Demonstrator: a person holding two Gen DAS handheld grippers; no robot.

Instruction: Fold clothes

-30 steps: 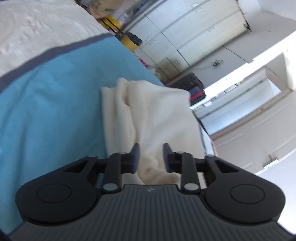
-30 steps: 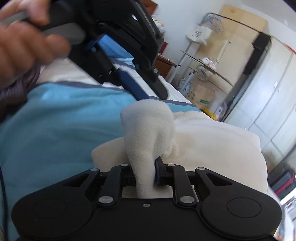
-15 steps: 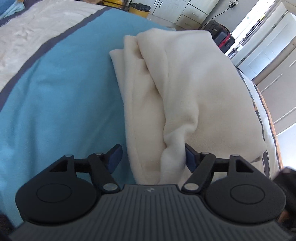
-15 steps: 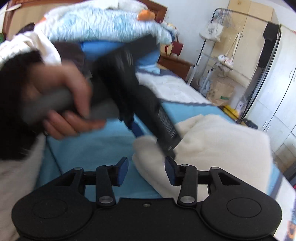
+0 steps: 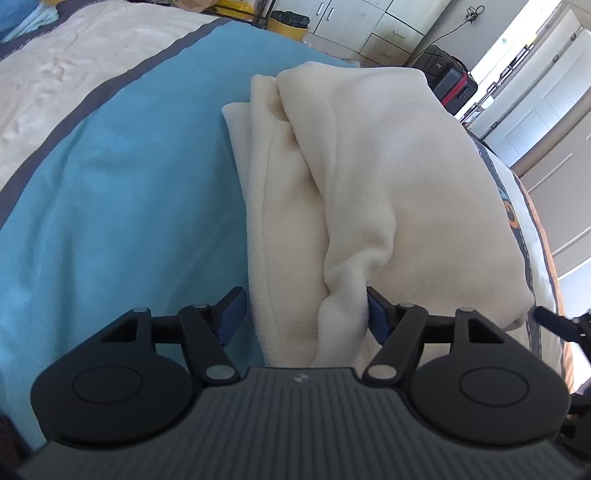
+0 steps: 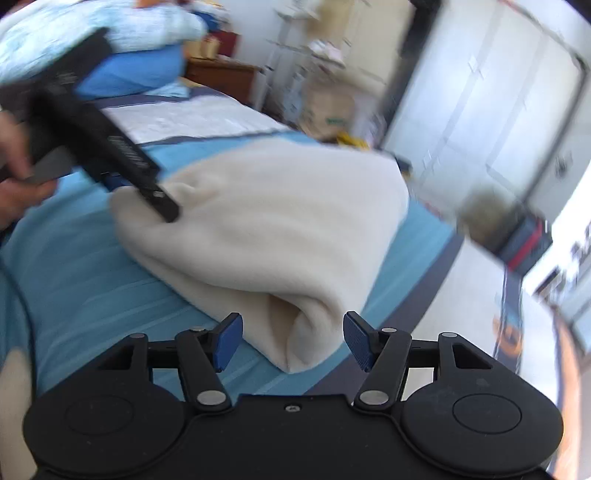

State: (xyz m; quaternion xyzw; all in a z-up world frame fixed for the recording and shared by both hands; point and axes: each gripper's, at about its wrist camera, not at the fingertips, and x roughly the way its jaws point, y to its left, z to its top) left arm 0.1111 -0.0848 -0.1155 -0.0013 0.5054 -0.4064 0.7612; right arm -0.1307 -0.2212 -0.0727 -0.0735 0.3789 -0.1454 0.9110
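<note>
A cream fleece garment (image 5: 369,177) lies folded on the blue bedsheet (image 5: 110,221). My left gripper (image 5: 303,314) is open over its near end; a bunched fold sits between the fingers against the right pad, and the left pad is clear of it. At that view's right edge shows one of the right gripper's fingers (image 5: 550,321). In the right wrist view my right gripper (image 6: 293,339) hangs just above the garment's (image 6: 277,221) rolled corner. Its jaws are opening and the pads do not touch the cloth. A hand holds the left gripper (image 6: 144,192) at the far end.
The bed's cream band with a dark stripe (image 5: 55,92) runs along the left. A black and red suitcase (image 5: 450,81), a yellow bin (image 5: 288,26) and white cupboards (image 5: 369,26) stand beyond the bed. Pillows and a quilt (image 6: 110,37) pile at the head end. The bed's edge (image 6: 424,295) is near.
My right gripper let go of the raised cream fold, opened and drew back and up. The left gripper opened wider over the garment's end. The garment now lies flat.
</note>
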